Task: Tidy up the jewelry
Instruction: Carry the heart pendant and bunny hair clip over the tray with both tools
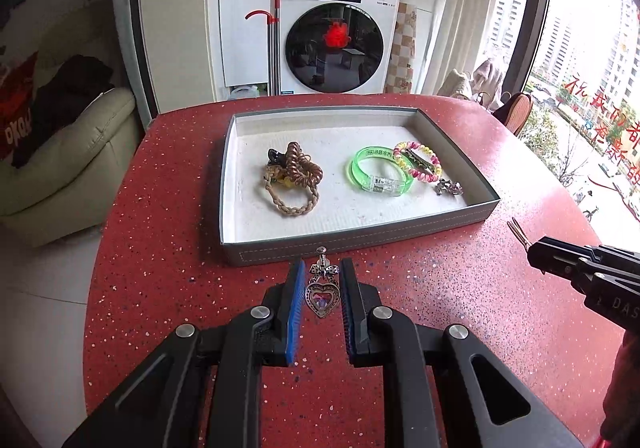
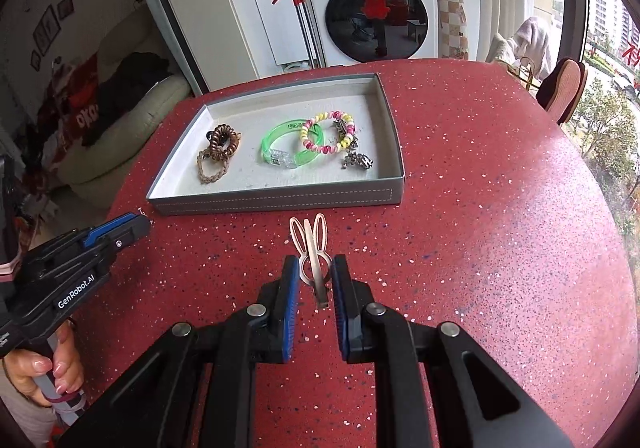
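A heart pendant point(image 1: 322, 294) was held in the left gripper point(image 1: 320, 312), its long axis along the fingers; a rabbit-eared hair clip point(image 2: 312, 252) was pinched in the right gripper point(image 2: 316, 304); the grey tray point(image 1: 360, 238), straight ahead beyond both, lay nearer the left

Beyond the far edge of the red speckled counter point(image 1: 168, 248) stood a white washing machine point(image 1: 340, 36) with a dark round door, and a red-handled mop point(image 1: 273, 44) leaned just beside its left side. Off the counter's left edge sat a cream sofa point(image 1: 68, 156) heaped with dark and red clothes point(image 1: 48, 104). Past the right edge a large window point(image 1: 592, 60) showed apartment blocks, with a chair point(image 1: 518, 112) near the far right corner.
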Demonstrator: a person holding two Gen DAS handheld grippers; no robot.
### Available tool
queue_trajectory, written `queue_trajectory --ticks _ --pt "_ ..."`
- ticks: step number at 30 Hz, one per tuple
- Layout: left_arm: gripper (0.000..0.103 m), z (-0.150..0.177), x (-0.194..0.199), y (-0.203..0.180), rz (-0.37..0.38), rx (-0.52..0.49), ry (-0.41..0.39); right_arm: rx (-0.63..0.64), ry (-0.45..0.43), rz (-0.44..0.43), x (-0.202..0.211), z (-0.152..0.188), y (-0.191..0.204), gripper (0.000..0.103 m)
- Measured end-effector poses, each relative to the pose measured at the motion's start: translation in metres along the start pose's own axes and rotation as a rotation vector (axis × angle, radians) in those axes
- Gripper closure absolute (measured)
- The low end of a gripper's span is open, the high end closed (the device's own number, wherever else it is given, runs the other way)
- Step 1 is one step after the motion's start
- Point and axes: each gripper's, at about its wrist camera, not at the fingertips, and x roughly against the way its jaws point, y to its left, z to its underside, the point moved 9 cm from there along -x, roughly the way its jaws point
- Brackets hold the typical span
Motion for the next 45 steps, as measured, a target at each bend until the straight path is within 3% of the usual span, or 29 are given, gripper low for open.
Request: queue_trajectory --ticks 7,16,25,35,45 --pt "0.067 -0.023 -0.005 0.003 -0.010 -0.005 -0.020 0.018 -0.027 -0.005 -0.005 -0.041 0.006 0.085" --pt "0.067 -0.047 -0.027 0.011 -0.023 0.009 -0.014 0.016 -0.001 -0.025 -0.034 -0.068 0.008 0.085" --pt "0.067 -0.070 -0.054 0.018 -0.045 0.004 -0.005 -0.016 0.044 -0.040 -0.070 -0.079 0.000 0.085" --pt "0.067 -0.065 -0.098 0.025 -0.090 0.020 0.063 -0.039 0.106 -0.048 -0.107 -0.073 -0.002 0.085" --pt "0.067 -0.060 -0.125 0.026 -0.176 -0.007 0.077 -0.024 0.077 0.013 -0.127 -0.081 -0.009 0.087"
